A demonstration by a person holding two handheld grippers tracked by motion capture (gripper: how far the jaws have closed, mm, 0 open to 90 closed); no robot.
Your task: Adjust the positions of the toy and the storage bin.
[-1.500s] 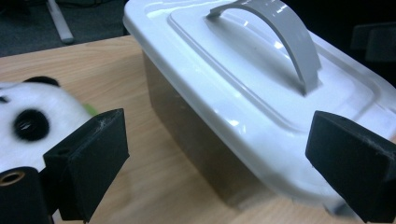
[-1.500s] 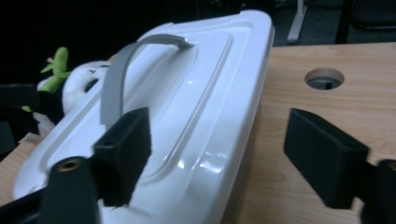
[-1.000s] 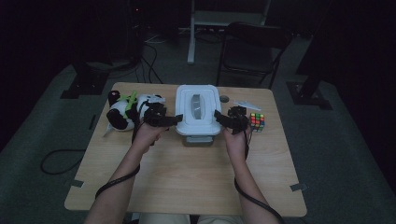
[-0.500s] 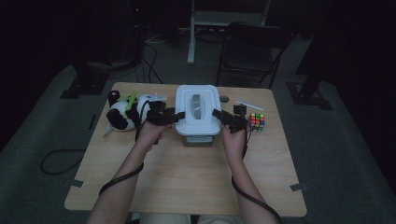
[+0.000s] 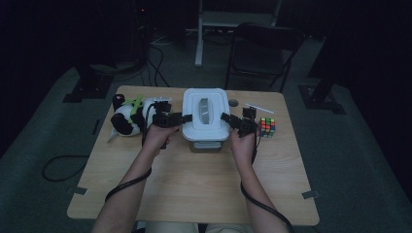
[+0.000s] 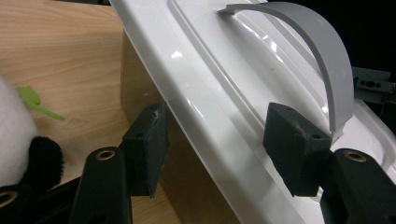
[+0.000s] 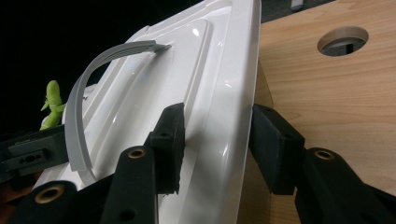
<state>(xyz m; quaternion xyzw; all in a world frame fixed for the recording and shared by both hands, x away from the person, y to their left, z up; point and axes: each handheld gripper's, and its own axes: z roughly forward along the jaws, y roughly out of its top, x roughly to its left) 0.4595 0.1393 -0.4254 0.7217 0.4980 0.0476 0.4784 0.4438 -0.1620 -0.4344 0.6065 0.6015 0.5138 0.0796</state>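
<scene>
High view: a white storage box lid [image 5: 206, 115] with a grey arched handle [image 5: 205, 110] sat on its container [image 5: 206, 144] at the middle of the far half of the wooden table [image 5: 194, 189]. The left gripper [image 5: 183, 117] met the lid's left edge and the right gripper [image 5: 224, 117] its right edge, forearms coming up from the near side. A panda plush toy [image 5: 125, 119] with green trim lay just left of the left hand. A colour puzzle cube [image 5: 267, 127] stood right of the right hand, a white stick [image 5: 255, 104] behind it, and a round hole [image 5: 233, 103] in the tabletop lay just beside the lid's far right corner.

Left gripper view: the lid's rim [image 6: 210, 135] ran between the left gripper's [image 6: 212, 142] jaws, one pad beneath the rim and the other on the top face by the handle's foot. The jaws had just been closing on it; the grip looked clenched on the rim. Plush fur showed at lower left.

Right gripper view: the right gripper [image 7: 215, 147] likewise clamped the opposite rim [image 7: 233, 135], one pad on top and one below, jaws having just closed in.
</scene>
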